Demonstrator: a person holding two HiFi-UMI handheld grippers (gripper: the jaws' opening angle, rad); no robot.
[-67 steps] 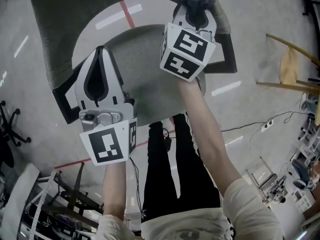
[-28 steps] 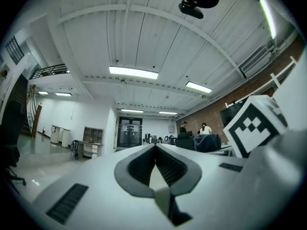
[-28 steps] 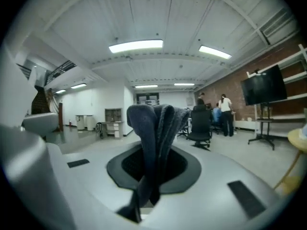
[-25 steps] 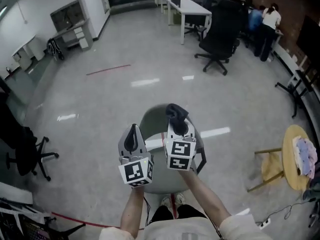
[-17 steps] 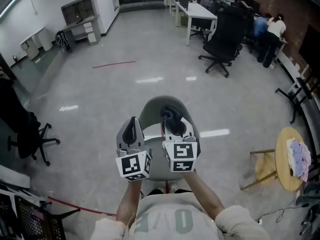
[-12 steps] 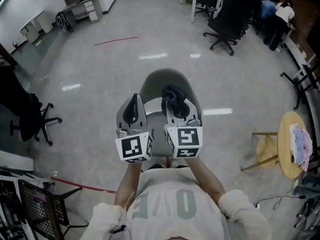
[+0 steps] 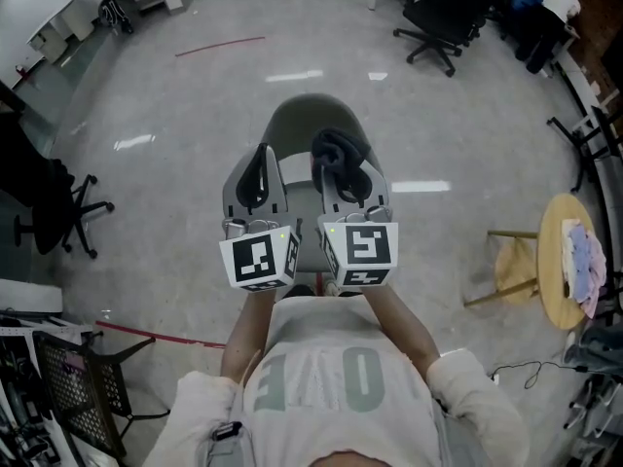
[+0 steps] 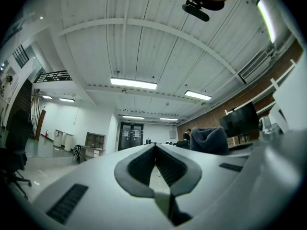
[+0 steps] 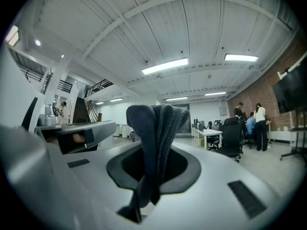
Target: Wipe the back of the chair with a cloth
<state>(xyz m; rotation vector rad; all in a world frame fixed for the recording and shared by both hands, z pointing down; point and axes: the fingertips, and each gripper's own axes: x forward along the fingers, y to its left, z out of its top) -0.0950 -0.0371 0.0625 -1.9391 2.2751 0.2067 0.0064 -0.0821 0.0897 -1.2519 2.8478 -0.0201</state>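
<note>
1. The right gripper [image 9: 152,169] was clamped on a dark cloth [image 9: 156,128], the jaws pinching it low with a thick bunched fold standing up above them.
2. The left gripper [image 8: 156,171] showed its jaws pressed together with nothing between them, and it pointed up toward the ceiling.
3. In the head view both grippers were held side by side at the centre of the frame, close in front of the person's chest, with the cloth poking out at the top of the right one.
4. The grey chair [image 7: 304,117] sat on the floor at the centre of the frame, just above and behind the grippers, and the cloth was well clear of it.
5. Judgement on the cloth: it looked soft, light and limp, so it should fold to whatever it meets. The pinch low on the bunch looked like the right place to hold, since it leaves the padded fold free as the wiping face.
6. Judgement on the chair: its back looked like a stiff, smooth, curved shell, so the cloth ought to glide across it. The chair may shift on the glossy floor [image 7: 146,86] under a firm push, and the upper rim of the back looked like the place for the empty left gripper to brace it.
7. The wipe itself was not under way, with no contact between cloth and chair.
</note>
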